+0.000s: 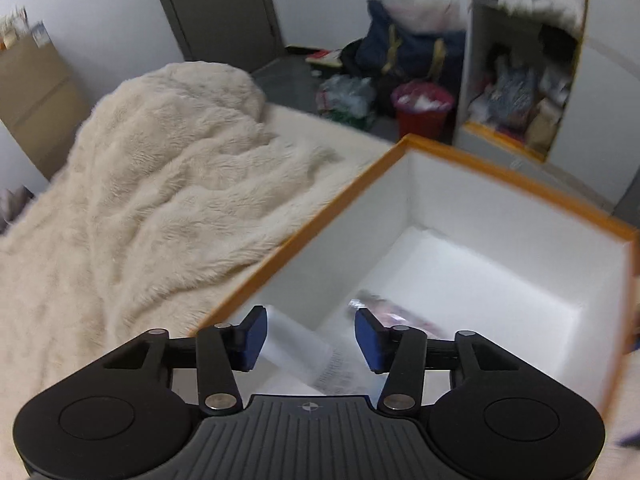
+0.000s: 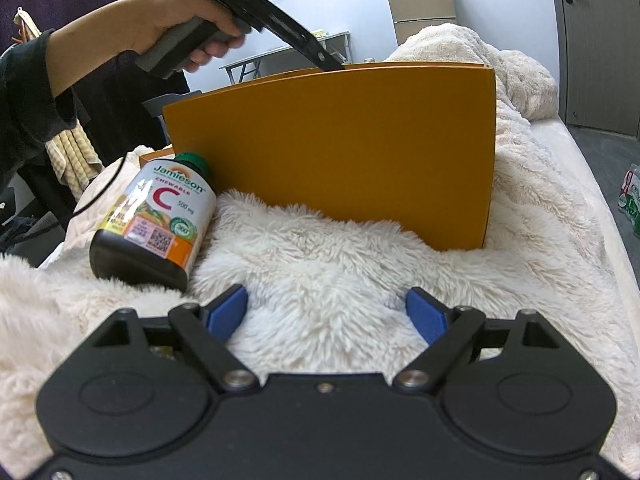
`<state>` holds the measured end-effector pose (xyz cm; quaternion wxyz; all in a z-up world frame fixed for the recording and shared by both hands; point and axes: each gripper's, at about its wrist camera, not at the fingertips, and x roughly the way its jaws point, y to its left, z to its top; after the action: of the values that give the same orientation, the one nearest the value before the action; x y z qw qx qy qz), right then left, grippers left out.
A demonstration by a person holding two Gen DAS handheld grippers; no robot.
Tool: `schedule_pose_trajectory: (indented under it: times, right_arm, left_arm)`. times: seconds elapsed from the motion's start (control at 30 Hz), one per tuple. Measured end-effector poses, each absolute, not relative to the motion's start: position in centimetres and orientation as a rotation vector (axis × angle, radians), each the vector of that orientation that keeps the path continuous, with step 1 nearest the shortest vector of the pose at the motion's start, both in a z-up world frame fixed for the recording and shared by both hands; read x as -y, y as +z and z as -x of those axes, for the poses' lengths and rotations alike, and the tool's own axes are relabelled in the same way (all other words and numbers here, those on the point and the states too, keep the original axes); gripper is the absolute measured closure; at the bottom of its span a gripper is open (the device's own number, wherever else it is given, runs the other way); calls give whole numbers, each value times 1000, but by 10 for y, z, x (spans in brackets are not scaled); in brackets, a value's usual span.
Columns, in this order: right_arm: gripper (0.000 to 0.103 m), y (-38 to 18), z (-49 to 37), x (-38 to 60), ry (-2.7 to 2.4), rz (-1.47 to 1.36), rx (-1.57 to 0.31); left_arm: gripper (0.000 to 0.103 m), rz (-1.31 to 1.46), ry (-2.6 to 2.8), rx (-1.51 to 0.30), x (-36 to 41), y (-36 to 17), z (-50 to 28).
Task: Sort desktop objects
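An orange box point(image 1: 320, 220) with white inner walls stands on the fluffy blanket; it also shows in the right wrist view point(image 2: 340, 152). My left gripper point(image 1: 310, 338) is open over the box's near corner. A blurred plastic-wrapped packet point(image 1: 340, 352) lies in the box below it, apart from the pads. My right gripper point(image 2: 326, 314) is open and empty, low over the blanket in front of the box. A dark Jamieson vitamin C bottle point(image 2: 160, 220) with a green cap lies tilted against the box's left corner, left of my right gripper. The hand-held left gripper point(image 2: 272, 20) reaches into the box from above.
A cream fluffy blanket point(image 1: 160, 184) covers the bed. Beyond the bed are bags point(image 1: 412, 48), a red bin point(image 1: 424, 108), an open wardrobe point(image 1: 524, 60) and a grey door point(image 1: 224, 4). A small fridge point(image 2: 420, 0) and a folding table point(image 2: 280, 56) stand behind the box.
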<state>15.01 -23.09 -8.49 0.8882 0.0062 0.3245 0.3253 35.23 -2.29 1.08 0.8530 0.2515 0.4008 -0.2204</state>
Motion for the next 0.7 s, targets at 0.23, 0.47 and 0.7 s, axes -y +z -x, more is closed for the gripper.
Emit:
schedule_pose_trajectory:
  times: [0.23, 0.47, 0.7]
  right_arm:
    - [16, -85, -150, 232, 678, -16, -674]
    - [16, -85, -150, 232, 679, -17, -674]
    - [16, -85, -150, 232, 678, -15, -674]
  left_arm:
    - [63, -550, -507, -1013, 24, -21, -362]
    - [58, -519, -543, -953, 19, -4, -353]
    - [9, -370, -471, -649, -4, 47, -291]
